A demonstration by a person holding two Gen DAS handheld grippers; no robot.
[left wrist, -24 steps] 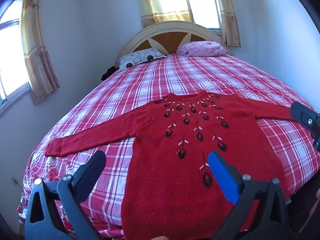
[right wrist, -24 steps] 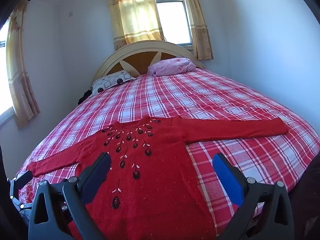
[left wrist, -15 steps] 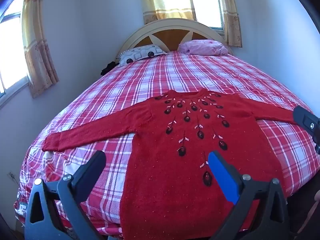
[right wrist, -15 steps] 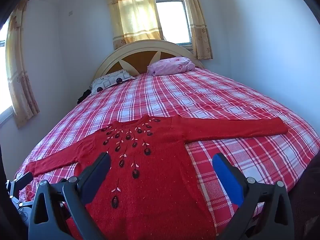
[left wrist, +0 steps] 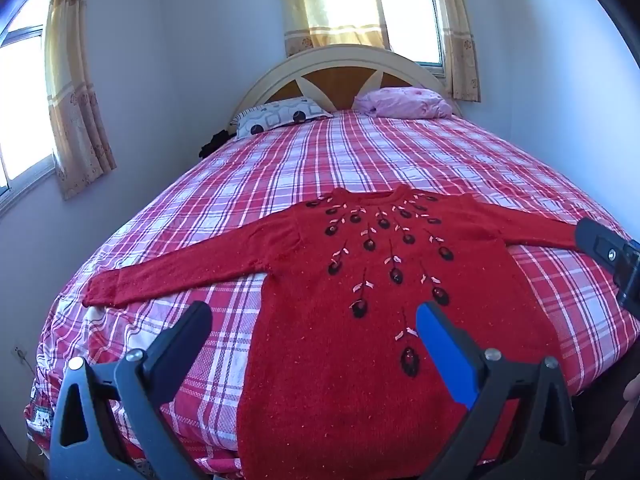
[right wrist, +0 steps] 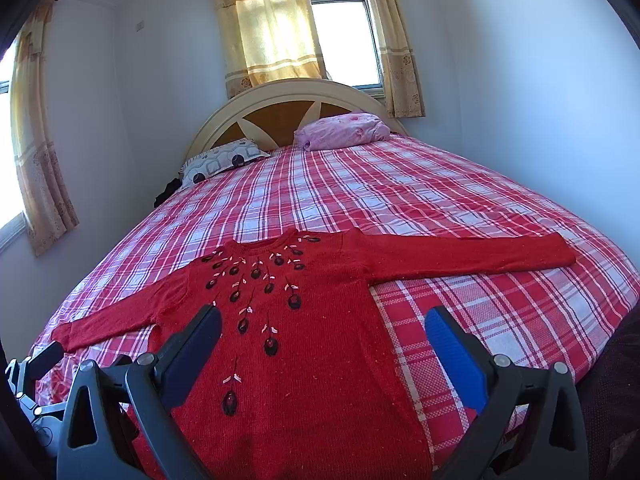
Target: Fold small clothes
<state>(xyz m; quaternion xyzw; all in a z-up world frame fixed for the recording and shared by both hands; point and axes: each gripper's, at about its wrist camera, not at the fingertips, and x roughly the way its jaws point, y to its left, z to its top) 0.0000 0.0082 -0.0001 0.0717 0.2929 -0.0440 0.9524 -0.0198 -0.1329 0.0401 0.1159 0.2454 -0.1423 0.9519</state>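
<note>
Red knit sweater [left wrist: 352,344] spread flat on plaid bedspread [left wrist: 360,160]; left gripper [left wrist: 312,320] and right gripper [right wrist: 320,322] gape wide, empty. Folding unstarted; next, grasp a sleeve [right wrist: 472,256].

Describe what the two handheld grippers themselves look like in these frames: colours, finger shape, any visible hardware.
Both match. The left gripper and right gripper each have dark grey plastic frames with triangular cut-outs and silver pivot bolts. On each, the finger on the picture's left is dark, the one on its right carries a bright blue ribbed pad. No cables or sleeves are visible.
</note>
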